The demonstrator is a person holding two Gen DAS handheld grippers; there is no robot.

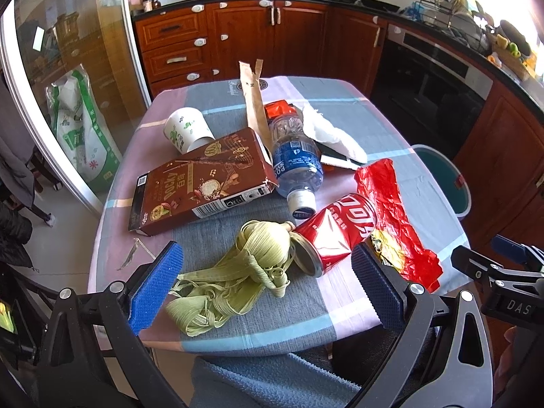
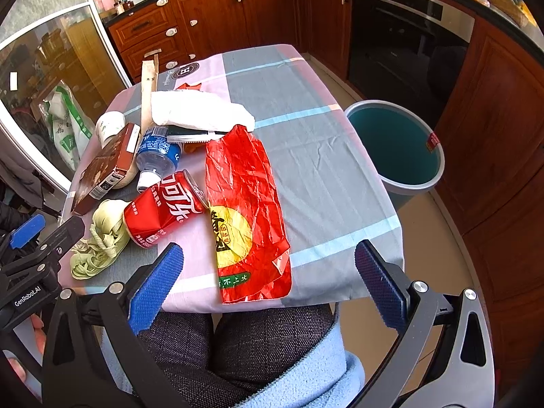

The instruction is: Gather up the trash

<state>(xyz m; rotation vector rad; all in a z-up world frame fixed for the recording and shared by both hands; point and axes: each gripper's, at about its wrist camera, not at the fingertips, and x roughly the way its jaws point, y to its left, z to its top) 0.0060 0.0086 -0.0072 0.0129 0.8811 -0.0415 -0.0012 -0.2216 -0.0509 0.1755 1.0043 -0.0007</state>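
Trash lies on the cloth-covered table: a green ribbon bundle, a dented red cola can, a red wrapper, a Pocky box, a plastic bottle, a paper cup, a white tissue and a brown paper sleeve. My left gripper is open and empty above the ribbon at the near edge. My right gripper is open and empty over the red wrapper, beside the can. A teal bin stands on the floor to the table's right.
Wooden cabinets and an oven line the back and right walls. A glass door with a green-white bag behind it is at the left. The person's lap is below the near table edge.
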